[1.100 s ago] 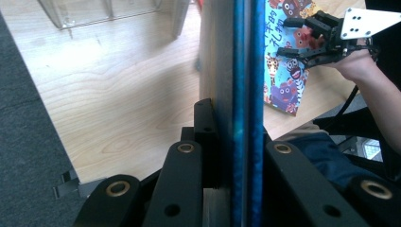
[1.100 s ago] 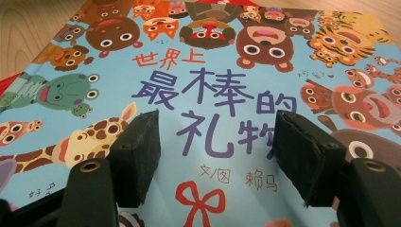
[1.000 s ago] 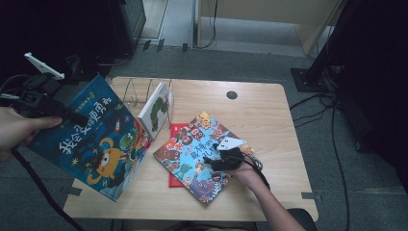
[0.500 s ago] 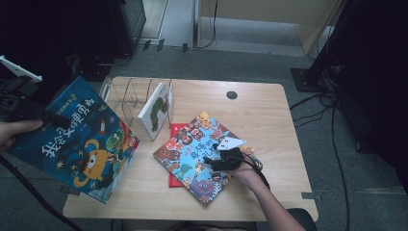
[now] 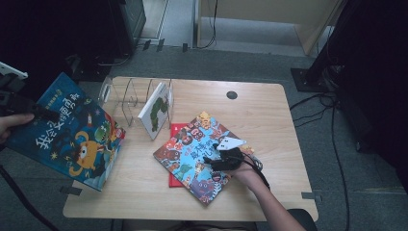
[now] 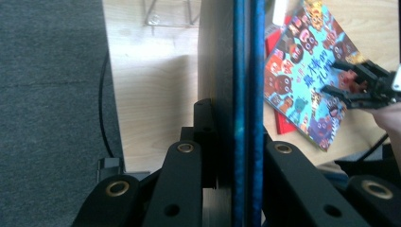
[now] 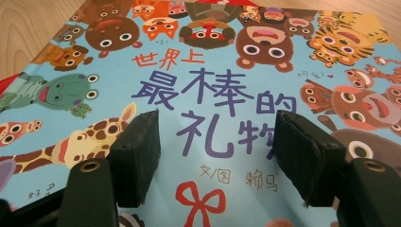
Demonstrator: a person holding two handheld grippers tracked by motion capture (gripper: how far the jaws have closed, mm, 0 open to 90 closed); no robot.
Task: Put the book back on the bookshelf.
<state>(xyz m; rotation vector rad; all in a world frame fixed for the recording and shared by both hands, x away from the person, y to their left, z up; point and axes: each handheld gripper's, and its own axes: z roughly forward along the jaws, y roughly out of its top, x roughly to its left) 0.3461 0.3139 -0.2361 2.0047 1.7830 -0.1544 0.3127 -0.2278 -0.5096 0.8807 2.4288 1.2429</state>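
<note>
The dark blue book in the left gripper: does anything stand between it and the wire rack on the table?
Nothing visible does. The dark blue book, clamped in the left gripper, hangs off the table's left edge; the wire rack's near slots are free, and the white book leans in its far right slot.

Light wooden table (image 5: 269, 113), grey carpet floor (image 5: 250, 60), dim room.

book (image 5: 67, 132) held off table (image 5: 269, 110) edge at 9 o'clock | wire rack (image 5: 130, 96) at 11, small book (image 5: 155, 109) leaning in it | animal book (image 5: 192, 154) at centre, on flat book (image 5: 174, 180) | right gripper (image 5: 217, 155) on animal book, 4 o'clock
</note>
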